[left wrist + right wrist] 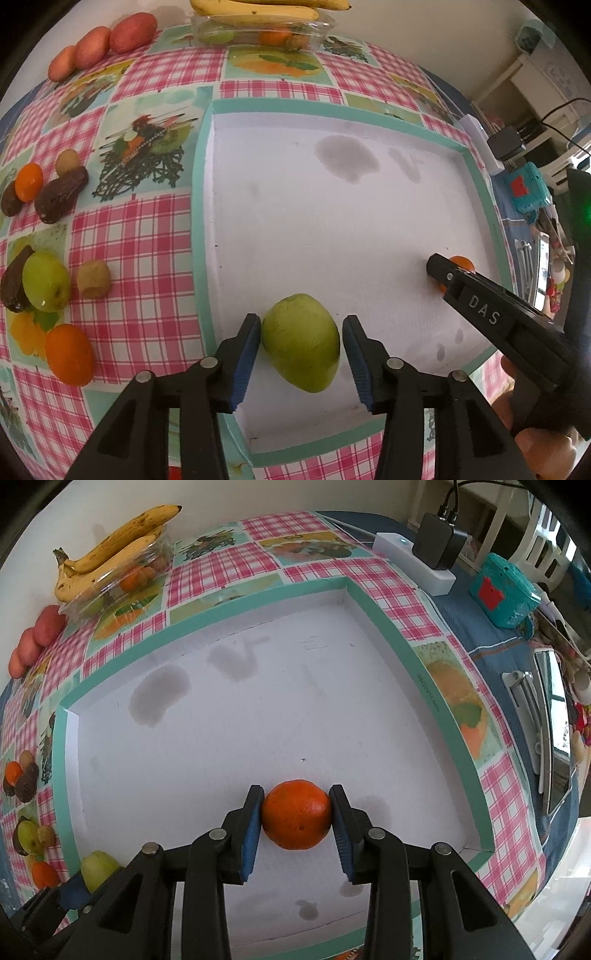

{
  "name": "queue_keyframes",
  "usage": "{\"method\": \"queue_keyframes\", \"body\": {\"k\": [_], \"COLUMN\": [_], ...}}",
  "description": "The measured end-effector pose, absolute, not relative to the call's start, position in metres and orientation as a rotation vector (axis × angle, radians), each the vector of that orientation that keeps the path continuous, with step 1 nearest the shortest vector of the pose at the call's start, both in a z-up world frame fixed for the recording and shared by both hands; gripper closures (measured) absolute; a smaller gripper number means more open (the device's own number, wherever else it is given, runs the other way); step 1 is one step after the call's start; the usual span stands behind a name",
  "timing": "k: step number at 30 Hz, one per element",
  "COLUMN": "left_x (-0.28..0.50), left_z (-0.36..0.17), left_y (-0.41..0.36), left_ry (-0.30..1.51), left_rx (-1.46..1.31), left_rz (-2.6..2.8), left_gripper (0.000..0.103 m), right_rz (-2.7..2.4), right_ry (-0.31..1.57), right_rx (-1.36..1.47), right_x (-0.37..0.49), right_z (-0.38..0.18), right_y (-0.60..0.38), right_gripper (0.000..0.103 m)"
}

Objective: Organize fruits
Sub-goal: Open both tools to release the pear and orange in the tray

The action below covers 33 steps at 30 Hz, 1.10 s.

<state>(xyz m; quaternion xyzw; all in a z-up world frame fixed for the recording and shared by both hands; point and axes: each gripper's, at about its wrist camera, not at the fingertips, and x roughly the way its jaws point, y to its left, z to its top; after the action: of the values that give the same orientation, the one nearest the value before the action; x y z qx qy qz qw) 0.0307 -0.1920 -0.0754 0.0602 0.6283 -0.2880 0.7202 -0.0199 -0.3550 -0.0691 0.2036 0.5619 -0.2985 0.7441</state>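
Observation:
A green fruit lies on the floor of the white, teal-rimmed tray, near its front edge. My left gripper straddles it, open, with a thin gap showing at the right pad. An orange rests at the tray's near right side, and my right gripper is shut on it, both blue pads pressing its sides. In the left wrist view the right gripper's finger hides most of that orange. The right wrist view shows the green fruit at lower left.
On the checked cloth left of the tray lie an orange, a green apple, a kiwi, dark fruits and red fruits. Bananas top a clear box at the back. A power strip and a teal box sit right.

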Motion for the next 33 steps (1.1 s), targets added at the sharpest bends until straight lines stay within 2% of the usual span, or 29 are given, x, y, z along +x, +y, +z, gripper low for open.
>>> {"method": "queue_keyframes", "body": {"k": [1, 3, 5, 10, 12, 13, 17, 19, 22, 33], "left_x": [0.03, 0.029, 0.029, 0.029, 0.03, 0.03, 0.033, 0.037, 0.043, 0.08], "left_z": [-0.075, -0.075, -0.074, -0.06, -0.054, -0.051, -0.041, -0.038, -0.037, -0.032], "left_y": [-0.193, -0.196, -0.198, -0.196, -0.196, -0.195, -0.191, -0.184, -0.174, -0.111], "left_ry": [1.384, 1.38, 1.38, 1.346, 1.33, 1.32, 1.284, 1.263, 1.238, 1.208], "left_rx": [0.143, 0.158, 0.165, 0.157, 0.157, 0.158, 0.162, 0.17, 0.161, 0.098], "left_rz": [-0.637, -0.637, -0.635, -0.65, -0.655, -0.652, -0.632, -0.604, -0.562, -0.329], "left_gripper": [0.043, 0.043, 0.042, 0.032, 0.03, 0.024, 0.014, 0.0, 0.0, 0.0], "right_rz": [-0.653, -0.653, -0.677, -0.681, -0.689, -0.695, -0.704, -0.705, -0.711, -0.683], "right_ry": [1.23, 1.231, 1.233, 1.212, 1.203, 1.186, 1.107, 1.06, 1.022, 1.02], "right_rx": [0.444, 0.441, 0.432, 0.484, 0.482, 0.481, 0.464, 0.442, 0.407, 0.396], "right_x": [-0.02, -0.02, -0.021, -0.028, -0.029, -0.029, -0.031, -0.03, -0.026, -0.031], "right_z": [-0.069, -0.07, -0.071, -0.069, -0.066, -0.062, -0.04, -0.028, -0.018, -0.014], "right_y": [-0.355, -0.355, -0.357, -0.364, -0.364, -0.365, -0.365, -0.364, -0.36, -0.357], "right_gripper": [0.065, 0.062, 0.047, 0.044, 0.04, 0.036, 0.034, 0.031, 0.021, 0.021]}}
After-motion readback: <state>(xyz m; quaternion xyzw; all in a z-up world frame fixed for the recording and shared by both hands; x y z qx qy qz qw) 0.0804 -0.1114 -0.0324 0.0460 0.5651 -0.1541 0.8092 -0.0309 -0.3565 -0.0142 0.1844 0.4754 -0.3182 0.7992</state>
